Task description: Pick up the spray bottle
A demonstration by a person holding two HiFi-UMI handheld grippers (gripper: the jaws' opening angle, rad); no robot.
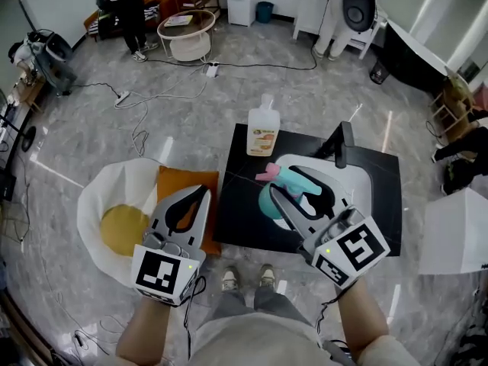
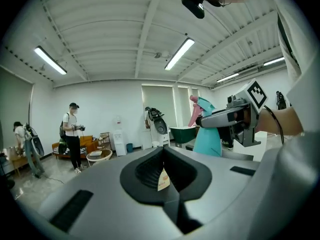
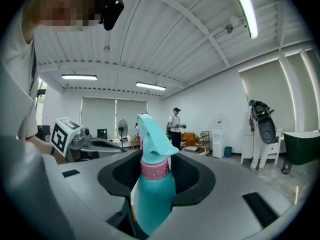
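The right hand-held gripper (image 1: 280, 198) is clamped on the spray bottle (image 3: 152, 199). Its two jaws press the teal body from either side, just under the pink collar. The bottle stands upright in the grip, with its teal trigger head rising above the jaws. In the head view the bottle sits over the near left part of a white tray (image 1: 364, 180), and the tray lies on a black surface (image 1: 242, 221). In the left gripper view the bottle is seen from the side, held up in the air by the right hand-held gripper, with the far wall of the room behind it.

The left hand-held gripper (image 1: 201, 194) is held to the left of the surface, over an orange cushion (image 1: 174, 183) on the floor. Its jaws are together at the tips and grip nothing. A small pale scrap shows in the hollow behind the tips, and it cannot be told what it is.

A clear bottle with an orange label (image 1: 264, 132) stands at the far edge of the black surface, well apart from the spray bottle. A white floor cushion with a yellow middle (image 1: 103, 197) lies just beside the orange cushion. A person (image 1: 128, 10) stands far back in the room near a round low table (image 1: 187, 33).
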